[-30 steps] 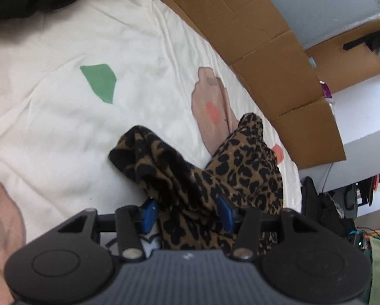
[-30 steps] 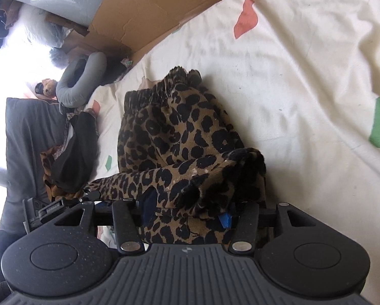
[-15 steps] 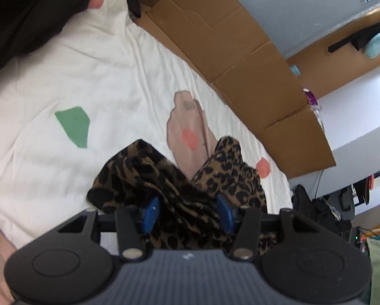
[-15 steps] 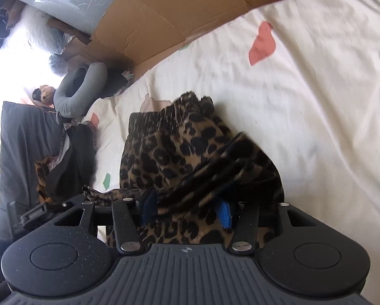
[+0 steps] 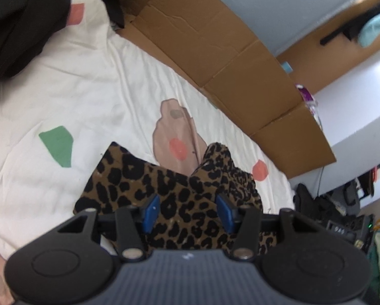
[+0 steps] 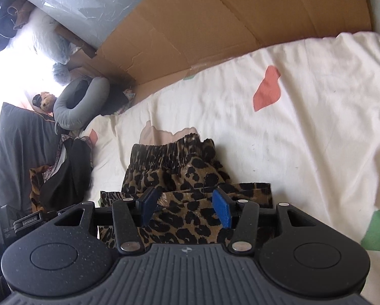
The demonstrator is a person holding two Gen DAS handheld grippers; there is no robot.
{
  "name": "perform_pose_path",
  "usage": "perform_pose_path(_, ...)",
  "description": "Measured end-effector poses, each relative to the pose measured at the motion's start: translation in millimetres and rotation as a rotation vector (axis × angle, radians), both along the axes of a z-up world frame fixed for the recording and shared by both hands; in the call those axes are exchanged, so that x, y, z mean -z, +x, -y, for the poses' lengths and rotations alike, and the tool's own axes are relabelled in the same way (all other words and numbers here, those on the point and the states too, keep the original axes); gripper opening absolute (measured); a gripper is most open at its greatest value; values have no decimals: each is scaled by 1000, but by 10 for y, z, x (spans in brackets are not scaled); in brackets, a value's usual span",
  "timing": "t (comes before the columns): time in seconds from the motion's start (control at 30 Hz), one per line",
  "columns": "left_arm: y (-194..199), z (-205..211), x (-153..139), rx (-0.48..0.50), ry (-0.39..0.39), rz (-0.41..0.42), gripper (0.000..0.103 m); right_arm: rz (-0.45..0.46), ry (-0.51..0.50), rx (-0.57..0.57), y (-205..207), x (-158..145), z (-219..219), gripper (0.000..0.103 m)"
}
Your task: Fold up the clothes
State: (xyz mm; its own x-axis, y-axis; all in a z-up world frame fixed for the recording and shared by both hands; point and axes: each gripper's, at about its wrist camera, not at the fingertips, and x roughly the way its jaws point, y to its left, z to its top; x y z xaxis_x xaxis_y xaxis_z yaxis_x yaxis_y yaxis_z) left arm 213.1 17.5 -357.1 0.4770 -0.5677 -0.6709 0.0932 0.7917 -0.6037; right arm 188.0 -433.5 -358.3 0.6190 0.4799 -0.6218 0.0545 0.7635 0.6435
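A leopard-print garment (image 5: 169, 193) lies folded over on the white patterned bedsheet (image 5: 70, 94). In the right wrist view the garment (image 6: 179, 178) shows its gathered elastic waistband at the far end and a folded layer near me. My left gripper (image 5: 188, 212) is open, its blue pads apart just above the cloth. My right gripper (image 6: 183, 207) is open too, pads apart over the folded layer, holding nothing.
Flattened cardboard (image 5: 230, 58) lines the wall along the far side of the bed. A black garment (image 5: 19, 23) lies at the upper left. A grey neck pillow (image 6: 80, 104), a dark cushion (image 6: 17, 147) and a pile of dark clothes (image 6: 62, 175) sit to the left.
Both grippers carried the lifted end of the garment forward over the rest, laid it down flat, and opened, releasing the cloth.
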Motion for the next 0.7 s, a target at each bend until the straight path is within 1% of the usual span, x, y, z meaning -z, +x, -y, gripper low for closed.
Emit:
perform_pose_path(0.2, -59, 166, 16, 91, 90, 16, 52, -5, -74, 14, -203, -42, 75, 56)
perform_pose_path(0.27, -50, 202, 53, 100, 131, 18, 52, -11, -112, 27, -254, -37, 98, 56)
perform_pose_path(0.4, 18, 288, 98, 124, 185, 34, 52, -29, -174, 41, -300, 14, 138, 56)
perform_pose_path(0.5, 66, 402, 79, 165, 208, 52, 52, -40, -210, 40, -266, 79, 140, 55)
perform_pose_path(0.6, 59, 567, 24, 228, 221, 75, 52, -38, -228, 39, -205, 136, 146, 54)
perform_pose_path(0.63, 50, 628, 8, 249, 228, 83, 52, -38, -229, 36, -184, 153, 147, 52)
perform_pose_path(0.67, 36, 702, 0, 272, 238, 90, 51, -38, -230, 28, -164, 167, 142, 42)
perform_pose_path(0.7, 21, 775, -9, 294, 251, 98, 51, -39, -235, 16, -142, 177, 132, 36)
